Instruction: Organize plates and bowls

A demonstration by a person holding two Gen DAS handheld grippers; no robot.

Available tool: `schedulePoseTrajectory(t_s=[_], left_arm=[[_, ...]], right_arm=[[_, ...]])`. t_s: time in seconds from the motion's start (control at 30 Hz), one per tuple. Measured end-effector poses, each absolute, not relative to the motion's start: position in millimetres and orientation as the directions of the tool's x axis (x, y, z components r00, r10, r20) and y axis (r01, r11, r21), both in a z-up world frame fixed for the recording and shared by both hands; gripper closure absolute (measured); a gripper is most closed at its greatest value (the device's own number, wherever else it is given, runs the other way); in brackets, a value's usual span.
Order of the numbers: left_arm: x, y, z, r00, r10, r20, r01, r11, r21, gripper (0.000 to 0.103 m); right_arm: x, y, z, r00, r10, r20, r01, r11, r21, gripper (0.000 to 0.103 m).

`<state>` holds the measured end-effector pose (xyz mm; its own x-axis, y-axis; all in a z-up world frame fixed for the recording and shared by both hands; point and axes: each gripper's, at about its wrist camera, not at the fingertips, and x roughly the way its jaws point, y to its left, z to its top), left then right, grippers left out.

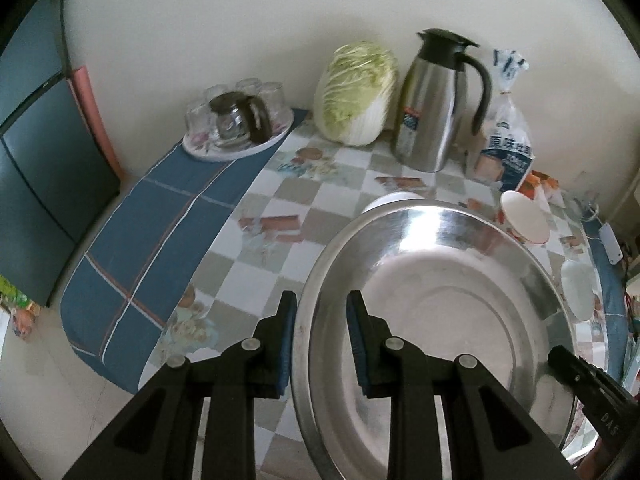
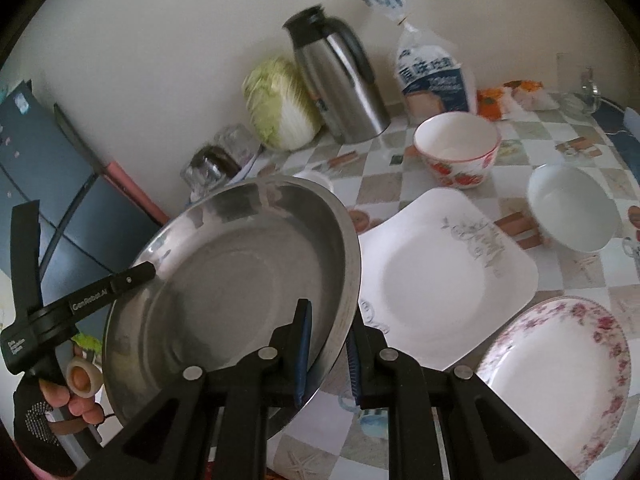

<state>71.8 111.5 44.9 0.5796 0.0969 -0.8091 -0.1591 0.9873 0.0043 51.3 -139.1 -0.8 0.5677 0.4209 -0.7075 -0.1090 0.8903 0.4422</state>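
While claw-held, steel basin (image 2: pixel 224 280) above square plate (image 2: pixel 436 280).

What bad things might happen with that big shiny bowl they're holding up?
1. The steel basin is tilted and pinched only at its thin rim by the left tongs and right tongs. It might slip and clang onto the table.
2. The square white plate and flowered plate lie right beside it. A swinging or dropped basin could chip them.
3. A white cup sits just behind the basin and could get knocked.

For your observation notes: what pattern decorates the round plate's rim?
Pink roses on white, on the round plate; the right wrist view shows it best.
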Motion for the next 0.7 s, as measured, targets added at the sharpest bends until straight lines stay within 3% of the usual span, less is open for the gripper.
schedulePoseTrajectory(t_s=[0.7], left_arm=[[98, 30, 18, 0.544, 0.021, -0.839, -0.057, 0.998, -0.012, 0.077]], right_arm=[[47, -219, 0, 0.625, 0.314, -0.715, 0.035, 0.903, 0.427, 0.085]])
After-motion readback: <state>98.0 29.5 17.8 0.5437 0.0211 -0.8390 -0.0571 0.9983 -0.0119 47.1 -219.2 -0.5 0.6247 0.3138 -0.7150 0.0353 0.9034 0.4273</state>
